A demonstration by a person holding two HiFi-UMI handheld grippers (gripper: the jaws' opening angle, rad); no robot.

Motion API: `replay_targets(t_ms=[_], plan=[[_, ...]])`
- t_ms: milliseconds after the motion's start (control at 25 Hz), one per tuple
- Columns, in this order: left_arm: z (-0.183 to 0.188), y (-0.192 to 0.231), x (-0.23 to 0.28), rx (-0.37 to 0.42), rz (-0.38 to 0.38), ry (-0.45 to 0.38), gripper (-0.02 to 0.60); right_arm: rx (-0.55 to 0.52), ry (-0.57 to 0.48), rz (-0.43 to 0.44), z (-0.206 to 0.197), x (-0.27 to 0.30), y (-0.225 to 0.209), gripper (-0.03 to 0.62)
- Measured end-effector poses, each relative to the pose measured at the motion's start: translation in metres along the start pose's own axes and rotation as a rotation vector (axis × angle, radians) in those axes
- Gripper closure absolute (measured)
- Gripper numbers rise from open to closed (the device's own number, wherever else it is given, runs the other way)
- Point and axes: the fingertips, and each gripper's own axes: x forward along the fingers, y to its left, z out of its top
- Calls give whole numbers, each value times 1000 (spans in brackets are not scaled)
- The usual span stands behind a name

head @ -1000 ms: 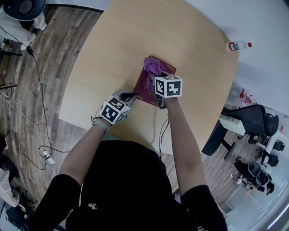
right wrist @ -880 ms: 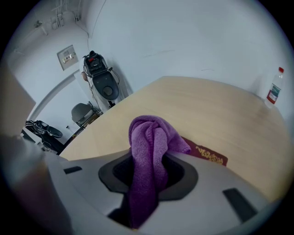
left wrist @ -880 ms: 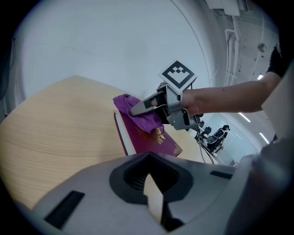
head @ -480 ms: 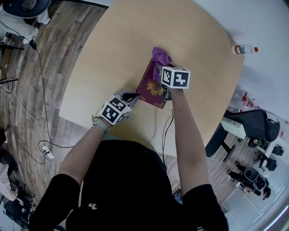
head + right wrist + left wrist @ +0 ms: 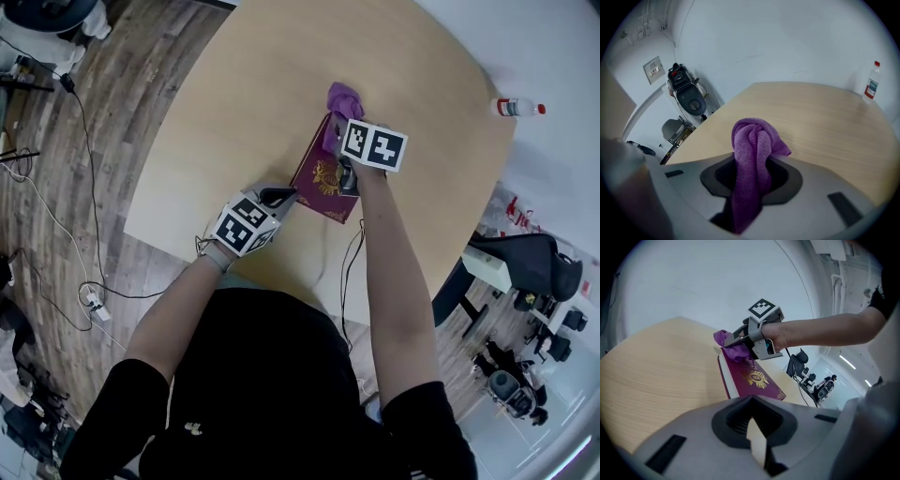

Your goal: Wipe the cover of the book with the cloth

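Observation:
A maroon book (image 5: 323, 183) with a gold emblem lies flat on the round wooden table (image 5: 244, 84). My right gripper (image 5: 345, 155) is over the book's far end, shut on a bunched purple cloth (image 5: 342, 98) that hangs past the far edge. In the right gripper view the cloth (image 5: 754, 140) fills the gap between the jaws of the gripper (image 5: 752, 187). My left gripper (image 5: 274, 197) is at the book's near left corner, jaws close together; whether they touch it I cannot tell. The left gripper view shows the book (image 5: 752, 380), the cloth (image 5: 730, 344) and the right gripper (image 5: 740, 338).
A clear plastic bottle (image 5: 517, 108) lies off the table at the far right; it is also in the right gripper view (image 5: 871, 84). A black office chair (image 5: 525, 258) stands right of the table. Cables (image 5: 56, 187) run over the wooden floor at the left.
My right gripper has slid the cloth away from me along the cover, from mid-book to its far end, baring the gold emblem. The left gripper has stayed at the near corner.

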Motion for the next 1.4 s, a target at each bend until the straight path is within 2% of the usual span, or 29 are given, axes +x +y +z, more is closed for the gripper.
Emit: replay_targets(t_ms=[280,640,880,960,1040,1160,1320,1400], plan=[[1,-1,1,-2,0,-6,563,-55,-34,-59,0,-1,1,461],[1,0,-1,-8,13,-24,563,-101,-26,-37,-17,-7,20,461],[0,1,-3,-84,35,-48,563,-122,-21,-12,-34,-15,33,461],[-6,4,-8,-136,50,-51,563,-122,-26,-2,-39,-18,38,460],[-17,2,-11,-187,41,-47,563,-117,-24,2,-45,-20,42,459],[-30,-4,-10,-213,19,-39,563,-114,-23,6,-52,-23,47,459],[-29,-6,-1,-287,6,-70,563,-125,-17,14,-64,-29,55,459],[-29,-5,1,-288,11,-68,563,-133,-10,19,-72,-33,59,459]])
